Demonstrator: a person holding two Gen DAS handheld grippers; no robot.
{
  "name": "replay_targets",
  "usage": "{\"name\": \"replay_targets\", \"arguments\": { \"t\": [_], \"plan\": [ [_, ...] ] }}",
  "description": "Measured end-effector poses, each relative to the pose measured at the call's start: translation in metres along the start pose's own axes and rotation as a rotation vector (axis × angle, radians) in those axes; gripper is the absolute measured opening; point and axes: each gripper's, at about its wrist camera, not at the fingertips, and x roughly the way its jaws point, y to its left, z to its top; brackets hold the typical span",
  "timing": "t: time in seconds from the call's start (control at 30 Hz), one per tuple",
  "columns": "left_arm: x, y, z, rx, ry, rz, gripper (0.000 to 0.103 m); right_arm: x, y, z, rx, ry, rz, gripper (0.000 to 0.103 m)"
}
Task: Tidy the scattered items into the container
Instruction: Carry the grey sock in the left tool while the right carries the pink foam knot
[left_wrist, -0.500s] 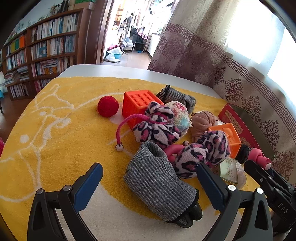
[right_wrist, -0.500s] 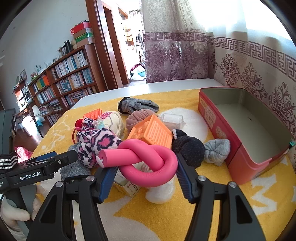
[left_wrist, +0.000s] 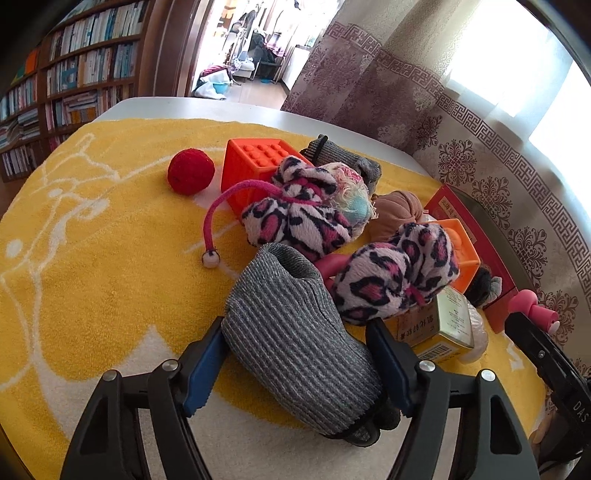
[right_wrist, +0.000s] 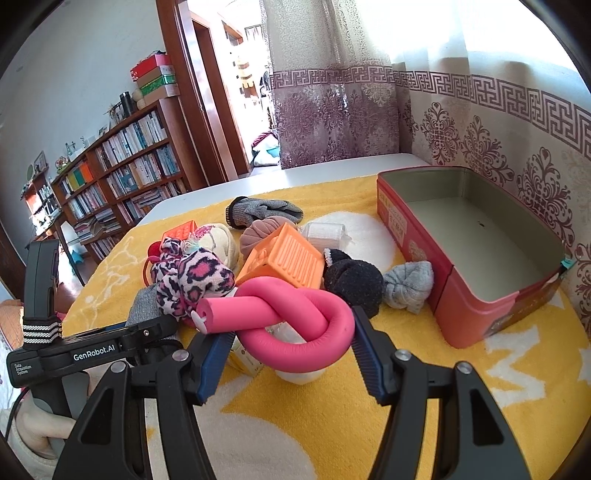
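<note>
- Beside the red tin (right_wrist: 476, 306), we note a black sock ball (right_wrist: 354, 282) and grey sock bundle (right_wrist: 408, 286) between it and the pile.
- Left gripper (left_wrist: 299, 363) pinches the grey ribbed glove (left_wrist: 291, 332); right gripper (right_wrist: 291, 354) pinches the pink foam knot (right_wrist: 291, 319).
- Yellow towel (left_wrist: 92, 266) beneath; bookshelf (right_wrist: 122, 181) well behind the tin.

Pink foam knot between the right gripper's jaws, beside the open red tin

The right gripper (right_wrist: 290, 354) has its blue pads pressed on either side of the knotted pink foam tube (right_wrist: 295, 321). Left of the red tin (right_wrist: 454, 295) lie a grey bundle (right_wrist: 408, 286), a black bundle (right_wrist: 352, 282) and an orange block (right_wrist: 286, 256), all on the yellow towel (right_wrist: 424, 406).
</note>
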Motion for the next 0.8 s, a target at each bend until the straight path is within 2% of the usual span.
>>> {"name": "replay_targets", "arguments": {
  "t": [0.07, 0.13, 0.43, 0.67, 0.8],
  "plan": [
    [-0.005, 0.000, 0.001, -0.004, -0.013, -0.026, 0.061, -0.002, 0.000, -0.001, 0.001, -0.004, -0.004, 0.066],
    [-0.012, -0.003, 0.002, -0.001, -0.037, -0.054, 0.057, -0.005, -0.001, -0.001, 0.003, -0.013, -0.012, 0.066],
    [-0.037, -0.020, 0.006, 0.089, -0.140, -0.077, 0.056, -0.019, -0.002, 0.002, 0.014, -0.057, -0.042, 0.066],
    [-0.053, -0.021, 0.009, 0.083, -0.190, -0.091, 0.055, -0.027, -0.004, 0.000, 0.025, -0.067, -0.054, 0.066],
    [-0.066, -0.021, 0.014, 0.092, -0.244, -0.061, 0.055, -0.034, -0.010, 0.000, 0.040, -0.078, -0.064, 0.066]
  ]
}}
